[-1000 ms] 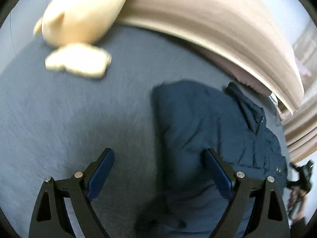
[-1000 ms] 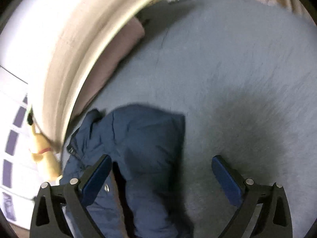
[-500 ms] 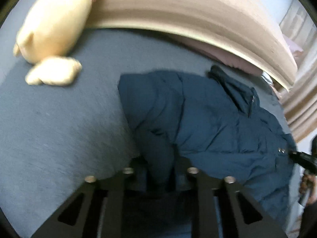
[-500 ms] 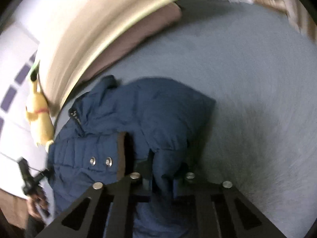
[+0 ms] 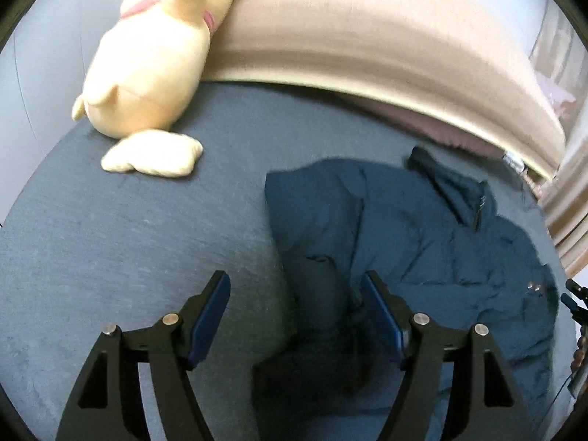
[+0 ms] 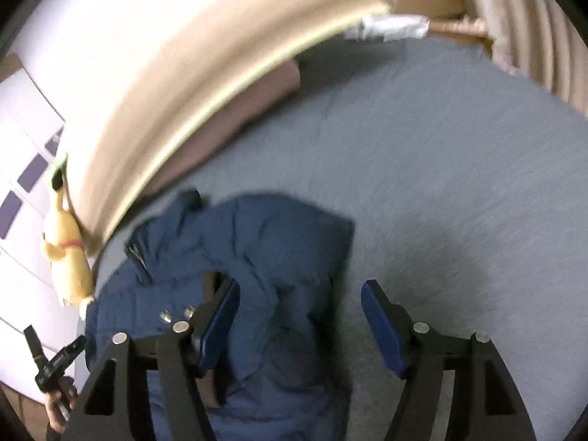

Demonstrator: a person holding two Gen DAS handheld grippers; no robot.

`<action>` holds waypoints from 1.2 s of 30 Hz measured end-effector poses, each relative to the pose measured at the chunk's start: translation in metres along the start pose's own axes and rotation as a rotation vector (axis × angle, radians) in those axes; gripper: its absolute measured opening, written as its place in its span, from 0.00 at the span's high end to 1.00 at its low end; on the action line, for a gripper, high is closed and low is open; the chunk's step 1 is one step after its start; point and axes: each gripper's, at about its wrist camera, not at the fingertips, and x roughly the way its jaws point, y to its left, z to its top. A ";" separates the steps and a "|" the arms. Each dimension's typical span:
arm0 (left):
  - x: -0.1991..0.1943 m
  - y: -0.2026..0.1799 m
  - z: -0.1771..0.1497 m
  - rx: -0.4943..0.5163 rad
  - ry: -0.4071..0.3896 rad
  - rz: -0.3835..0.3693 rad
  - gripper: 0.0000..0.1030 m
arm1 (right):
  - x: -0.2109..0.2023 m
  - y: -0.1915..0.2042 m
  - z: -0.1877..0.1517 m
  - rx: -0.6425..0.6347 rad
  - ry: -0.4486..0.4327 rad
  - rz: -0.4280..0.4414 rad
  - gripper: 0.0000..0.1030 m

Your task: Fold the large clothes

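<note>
A dark blue padded jacket (image 5: 422, 242) lies on the grey-blue bed (image 5: 110, 250), collar toward the headboard, both sleeves folded along its sides. My left gripper (image 5: 297, 316) hovers above the jacket's left sleeve; its jaws are opening and the pads press on nothing. In the right wrist view the same jacket (image 6: 257, 250) shows two snap buttons and a brown lining. My right gripper (image 6: 301, 321) hangs over the other sleeve, jaws opening, the fabric lying loose below and between the blue pads (image 6: 382, 323).
A cream plush toy (image 5: 154, 51) leans on the beige headboard (image 5: 367, 36). A brown pillow (image 6: 235, 121) lies under the headboard. Curtains (image 6: 533, 29) hang at the far side. The person's other hand with its gripper (image 6: 55, 367) shows at the left edge. Bare sheet (image 6: 459, 183) lies right of the jacket.
Both grippers were open a second ago, shut on the jacket's sleeves half a second ago, and now stand open again, lifted a little off the fabric.
</note>
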 end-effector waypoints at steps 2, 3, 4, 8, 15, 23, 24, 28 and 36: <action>-0.009 -0.003 -0.002 0.001 -0.033 -0.004 0.28 | -0.015 0.023 -0.002 -0.027 -0.017 0.046 0.30; -0.015 -0.010 -0.003 0.003 -0.049 -0.013 0.28 | -0.018 0.038 -0.005 -0.058 -0.013 0.066 0.30; -0.018 -0.017 -0.004 0.011 -0.057 -0.027 0.28 | -0.017 0.055 -0.008 -0.094 -0.005 0.086 0.30; -0.016 -0.055 -0.014 0.103 -0.059 -0.062 0.28 | 0.006 0.112 -0.031 -0.223 0.064 0.127 0.30; 0.043 -0.084 -0.052 0.290 0.041 0.142 0.25 | 0.075 0.126 -0.087 -0.403 0.199 -0.154 0.27; 0.003 -0.088 -0.048 0.283 0.006 0.146 0.26 | 0.030 0.141 -0.082 -0.378 0.116 -0.118 0.25; -0.006 -0.088 -0.051 0.289 -0.009 0.143 0.26 | 0.021 0.140 -0.084 -0.379 0.101 -0.112 0.25; -0.031 -0.096 -0.063 0.282 -0.028 0.113 0.26 | -0.020 0.137 -0.096 -0.351 0.050 -0.078 0.22; -0.067 -0.103 -0.091 0.292 -0.039 0.100 0.26 | -0.082 0.125 -0.143 -0.333 0.041 -0.039 0.19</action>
